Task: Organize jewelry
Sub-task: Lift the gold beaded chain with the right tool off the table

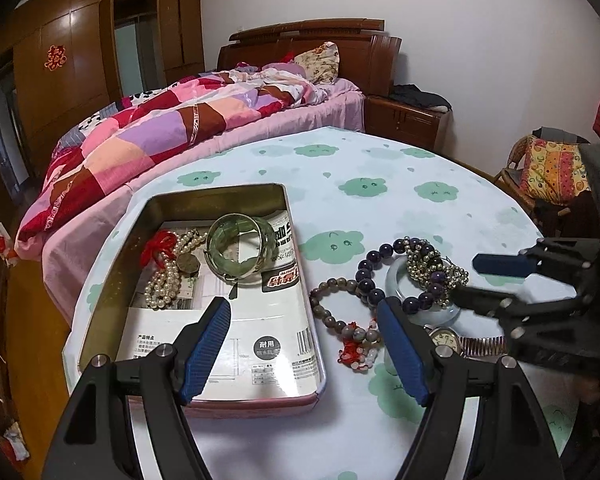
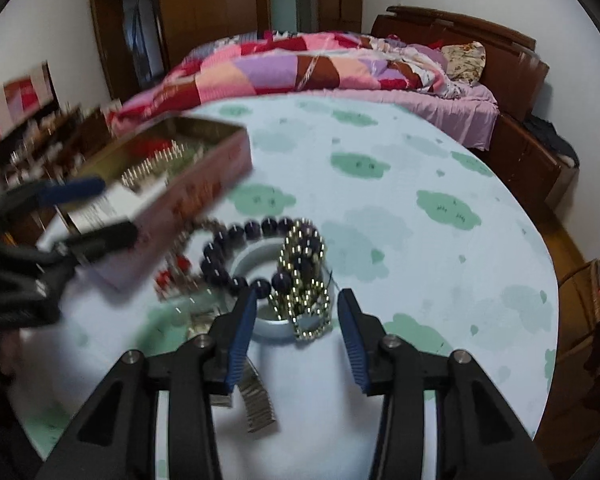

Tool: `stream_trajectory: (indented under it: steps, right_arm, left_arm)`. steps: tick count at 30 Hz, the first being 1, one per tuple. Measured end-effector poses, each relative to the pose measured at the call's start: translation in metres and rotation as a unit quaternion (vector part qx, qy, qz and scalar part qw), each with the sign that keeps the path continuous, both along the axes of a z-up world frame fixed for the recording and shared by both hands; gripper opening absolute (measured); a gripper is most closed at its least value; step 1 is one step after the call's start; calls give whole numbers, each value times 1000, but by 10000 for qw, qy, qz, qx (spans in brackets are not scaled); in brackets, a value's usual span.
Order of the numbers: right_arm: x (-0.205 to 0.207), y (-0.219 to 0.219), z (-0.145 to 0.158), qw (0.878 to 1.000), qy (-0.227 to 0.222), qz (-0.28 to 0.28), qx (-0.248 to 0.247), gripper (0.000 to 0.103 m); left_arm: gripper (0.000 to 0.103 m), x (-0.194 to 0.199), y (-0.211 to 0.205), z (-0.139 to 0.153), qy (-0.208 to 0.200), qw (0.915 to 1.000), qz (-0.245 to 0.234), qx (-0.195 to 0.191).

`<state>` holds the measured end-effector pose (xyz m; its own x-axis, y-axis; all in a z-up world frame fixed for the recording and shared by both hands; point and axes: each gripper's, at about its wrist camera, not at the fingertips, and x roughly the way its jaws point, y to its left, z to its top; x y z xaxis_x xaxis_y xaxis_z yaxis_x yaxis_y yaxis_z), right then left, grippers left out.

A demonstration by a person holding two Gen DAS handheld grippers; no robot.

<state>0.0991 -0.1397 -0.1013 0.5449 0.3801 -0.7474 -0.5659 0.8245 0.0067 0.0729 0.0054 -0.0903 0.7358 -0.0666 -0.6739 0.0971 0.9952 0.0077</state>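
A bedroom with a dark wooden bed (image 1: pixel 308 52) under a pink patchwork quilt (image 1: pixel 160 128) lies behind a round table covered in a pale cloth printed with green clouds (image 1: pixel 420 184); the cloth's upper right stretch is bare in both views, while the near left edge is crowded. A rectangular metal tin (image 1: pixel 204 292) sits at lower left of the left wrist view, close to the table's edge, holding a wide green bangle (image 1: pixel 240 248), a pearl strand (image 1: pixel 168 280) and a red tassel (image 1: pixel 156 246) on printed paper. Just right of the tin lies a loose pile: a dark purple bead bracelet (image 1: pixel 370 276), a grey-brown stone bead bracelet (image 1: pixel 336 308), a gold bead chain (image 1: pixel 436 266) draped over a pale jade ring (image 1: pixel 396 280), and a wristwatch with a metal band (image 1: pixel 446 338). The left gripper (image 1: pixel 306 344) hovers with jaws spread wide, holding nothing, one finger above the tin and the other above the pile. The right gripper (image 2: pixel 298 322) has its blue-padded jaws partly apart, flanking the gold bead chain (image 2: pixel 304 304) and jade ring (image 2: pixel 260 328) without pressing either; that view is blurred.
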Motion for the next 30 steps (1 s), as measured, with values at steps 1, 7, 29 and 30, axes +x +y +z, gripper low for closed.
stream_trajectory:
  steps: [1, 7, 29, 30]
  right_arm:
    - [0, 2, -2, 9999, -32, 7, -96, 44]
    - [9, 5, -9, 9992, -106, -99, -375, 18]
    - [-15, -55, 92, 9842, -851, -557, 1448, 13]
    - [-14, -57, 91, 9841, -849, -580, 1451, 13]
  left_arm:
    - [76, 1, -1, -1, 14, 10000, -12, 4]
    - [76, -1, -10, -1, 7, 9999, -150, 81]
    - [76, 16, -51, -2, 39, 9965, -819, 158]
    - [76, 18, -55, -2, 40, 9962, -851, 192]
